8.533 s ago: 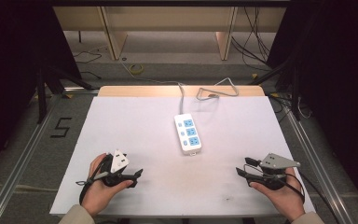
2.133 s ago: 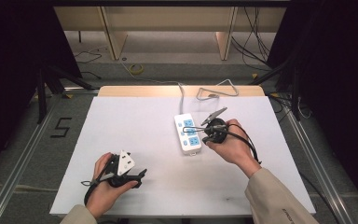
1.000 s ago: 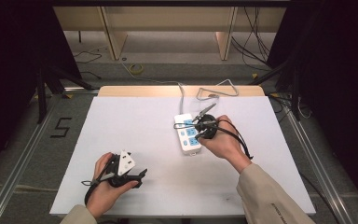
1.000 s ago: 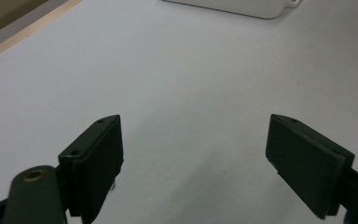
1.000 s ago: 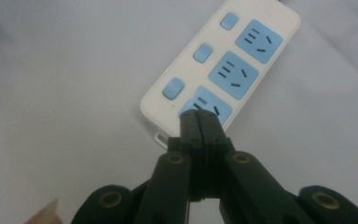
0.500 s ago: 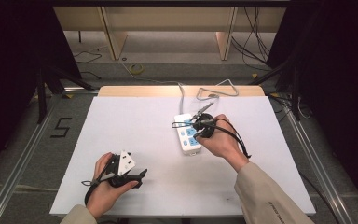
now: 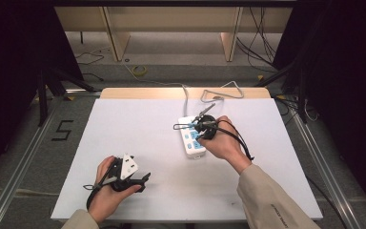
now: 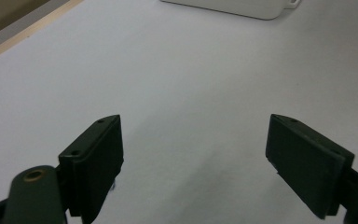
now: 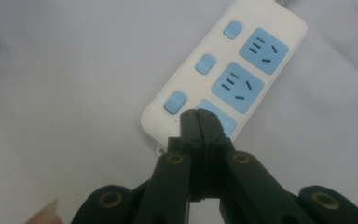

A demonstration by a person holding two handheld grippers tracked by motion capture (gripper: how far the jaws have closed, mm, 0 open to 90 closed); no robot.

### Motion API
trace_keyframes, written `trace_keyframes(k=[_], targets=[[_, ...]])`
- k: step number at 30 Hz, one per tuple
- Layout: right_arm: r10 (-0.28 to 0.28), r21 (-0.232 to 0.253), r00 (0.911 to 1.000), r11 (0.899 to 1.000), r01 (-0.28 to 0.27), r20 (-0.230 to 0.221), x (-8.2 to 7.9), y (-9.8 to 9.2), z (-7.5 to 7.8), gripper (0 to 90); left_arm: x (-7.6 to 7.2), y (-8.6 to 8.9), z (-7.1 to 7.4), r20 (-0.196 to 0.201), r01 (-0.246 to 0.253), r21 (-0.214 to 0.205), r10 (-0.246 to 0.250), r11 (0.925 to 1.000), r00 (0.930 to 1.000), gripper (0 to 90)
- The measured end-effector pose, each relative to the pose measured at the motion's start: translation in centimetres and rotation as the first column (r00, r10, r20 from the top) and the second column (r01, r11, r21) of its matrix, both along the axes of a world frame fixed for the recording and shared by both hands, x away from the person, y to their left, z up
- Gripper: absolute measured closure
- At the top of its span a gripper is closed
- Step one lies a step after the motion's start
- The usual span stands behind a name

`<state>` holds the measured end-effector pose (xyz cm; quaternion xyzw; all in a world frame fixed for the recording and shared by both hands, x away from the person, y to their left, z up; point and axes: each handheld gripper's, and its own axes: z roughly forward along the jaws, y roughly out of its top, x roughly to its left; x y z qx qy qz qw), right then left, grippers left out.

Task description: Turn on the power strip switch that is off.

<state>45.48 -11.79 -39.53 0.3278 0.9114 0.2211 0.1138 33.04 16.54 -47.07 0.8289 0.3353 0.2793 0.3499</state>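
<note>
Power strip [image 7: 191,136] mid-table on white sheet [image 7: 124,129], cord running off far edge. Right gripper [image 9: 199,116] over strip's near end, jaws pressed together, nothing between; tips cover part of nearest socket, contact unclear. Left gripper [image 8: 193,154] near front-left, jaws spread wide, empty; strip's edge cut off at top.

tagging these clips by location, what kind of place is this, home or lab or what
Most likely a lab or recording workspace, not a home: a table covered in plain white, a lone power strip on it, loose cables on the floor behind, and dark curtains on both sides.
</note>
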Motion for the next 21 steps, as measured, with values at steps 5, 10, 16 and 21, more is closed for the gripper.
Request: trace_keyframes(k=[5,10,16,21], targets=[[0.002,-0.003,1.0000,1.000,-0.002,-0.004,0.2,0.3,0.0,90.0,0.0,0.0,0.0,0.001,0.001,0.002,-0.001,1.0000,1.0000,18.9],[0.003,-0.008,1.0000,1.000,-0.003,-0.005,0.4,0.6,-0.2,90.0,0.0,0.0,0.0,0.001,0.001,0.000,-0.001,1.0000,1.0000,19.0],[0.004,-0.010,0.9999,1.000,-0.004,-0.012,0.5,0.8,-0.2,90.0,0.0,0.0,0.0,-0.001,0.001,-0.002,-0.001,1.0000,1.0000,19.0],[0.000,-0.012,0.9999,1.000,-0.001,-0.013,0.6,1.2,-0.3,90.0,0.0,0.0,0.0,0.002,0.002,-0.002,-0.002,1.0000,1.0000,19.0]])
